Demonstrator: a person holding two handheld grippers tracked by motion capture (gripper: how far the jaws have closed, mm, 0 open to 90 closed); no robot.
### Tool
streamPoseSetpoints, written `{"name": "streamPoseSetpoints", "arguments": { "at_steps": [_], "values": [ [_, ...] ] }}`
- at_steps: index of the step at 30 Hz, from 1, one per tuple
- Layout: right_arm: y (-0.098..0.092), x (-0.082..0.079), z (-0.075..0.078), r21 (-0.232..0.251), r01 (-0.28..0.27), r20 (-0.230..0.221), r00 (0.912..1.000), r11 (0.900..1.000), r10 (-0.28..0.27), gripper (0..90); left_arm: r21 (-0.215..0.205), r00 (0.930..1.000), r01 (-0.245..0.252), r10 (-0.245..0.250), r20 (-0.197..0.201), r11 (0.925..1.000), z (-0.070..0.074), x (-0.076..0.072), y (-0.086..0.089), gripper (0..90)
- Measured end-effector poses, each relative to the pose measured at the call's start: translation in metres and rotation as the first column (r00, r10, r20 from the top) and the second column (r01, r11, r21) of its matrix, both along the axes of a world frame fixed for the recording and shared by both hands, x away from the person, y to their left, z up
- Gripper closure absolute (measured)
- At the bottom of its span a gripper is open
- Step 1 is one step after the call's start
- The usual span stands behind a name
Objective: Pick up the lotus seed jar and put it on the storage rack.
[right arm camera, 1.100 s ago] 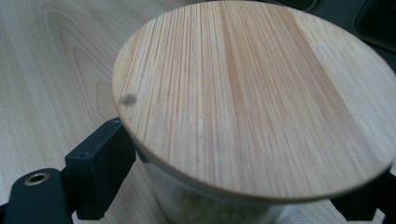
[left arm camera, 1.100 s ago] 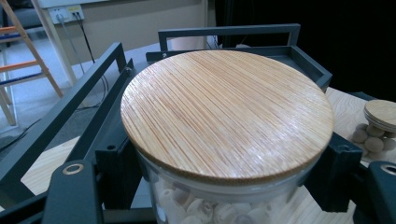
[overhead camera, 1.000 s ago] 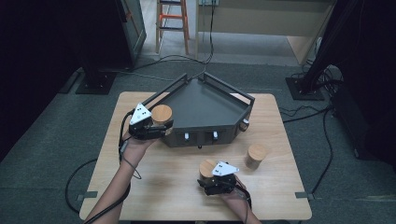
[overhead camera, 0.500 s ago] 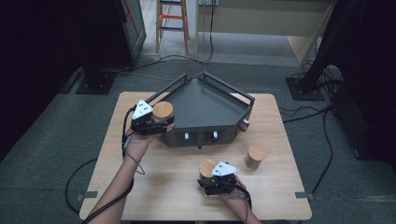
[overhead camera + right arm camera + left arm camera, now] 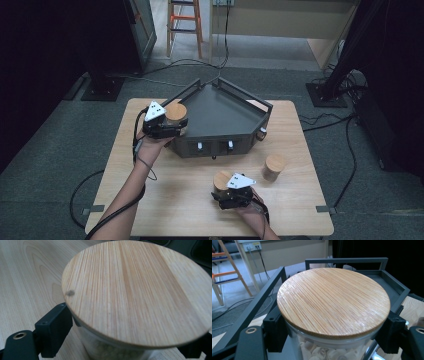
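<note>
The left tongs (image 5: 172, 125), clamped on a wood-lidded jar (image 5: 176, 111), have edged it over the rim of the dark tray (image 5: 225, 112), so setting it down looks next; the right tongs (image 5: 226, 192) grip a second jar (image 5: 222, 180) on the surface (image 5: 180, 200); a third jar (image 5: 274, 166) waits.
</note>
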State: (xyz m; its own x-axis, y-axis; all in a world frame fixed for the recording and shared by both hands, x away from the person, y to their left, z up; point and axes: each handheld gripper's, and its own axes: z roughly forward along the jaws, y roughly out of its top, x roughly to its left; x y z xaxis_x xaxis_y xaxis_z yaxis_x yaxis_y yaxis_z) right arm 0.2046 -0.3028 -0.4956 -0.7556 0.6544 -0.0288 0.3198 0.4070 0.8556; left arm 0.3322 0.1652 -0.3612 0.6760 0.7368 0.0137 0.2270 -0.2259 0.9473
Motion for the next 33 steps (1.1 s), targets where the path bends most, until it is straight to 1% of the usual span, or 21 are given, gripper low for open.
{"name": "streamPoseSetpoints", "arguments": {
  "at_steps": [11,15,19,23,26,28,33],
  "values": [
    [0.0,0.0,0.0,0.001,0.0,-0.001,1.0,1.0,0.0,13.0,0.003,1.0,-0.006,0.006,-0.001,1.0,-0.005,0.009,-0.004,25.1],
    [0.0,0.0,0.0,0.0,-0.001,0.0,1.0,1.0,0.001,13.0,-0.026,1.0,-0.006,0.006,-0.006,0.9996,-0.009,0.012,-0.002,25.2],
    [0.0,0.0,0.0,0.001,0.0,-0.003,1.0,1.0,0.0,13.0,-0.005,1.0,-0.009,0.009,0.0,0.9999,-0.009,0.014,-0.006,25.2],
    [0.0,0.0,0.0,-0.001,-0.001,0.0,1.0,1.0,0.001,13.0,0.0,0.9999,-0.012,0.012,-0.005,0.9999,-0.011,0.017,-0.008,25.2],
    [0.0,0.0,0.0,0.0,-0.001,-0.001,1.0,1.0,0.001,13.0,-0.009,0.9998,-0.012,0.012,-0.015,0.9999,-0.014,0.019,-0.008,25.2],
    [0.0,0.0,0.0,-0.001,-0.002,-0.001,1.0,1.0,0.002,13.0,0.001,0.9997,-0.014,0.014,-0.019,0.9999,-0.015,0.02,-0.009,25.2],
    [0.0,0.0,0.0,0.0,-0.002,-0.004,1.0,1.0,0.002,13.0,0.006,0.9995,-0.015,0.016,-0.027,0.9999,-0.017,0.023,-0.011,25.1]
  ]
}}
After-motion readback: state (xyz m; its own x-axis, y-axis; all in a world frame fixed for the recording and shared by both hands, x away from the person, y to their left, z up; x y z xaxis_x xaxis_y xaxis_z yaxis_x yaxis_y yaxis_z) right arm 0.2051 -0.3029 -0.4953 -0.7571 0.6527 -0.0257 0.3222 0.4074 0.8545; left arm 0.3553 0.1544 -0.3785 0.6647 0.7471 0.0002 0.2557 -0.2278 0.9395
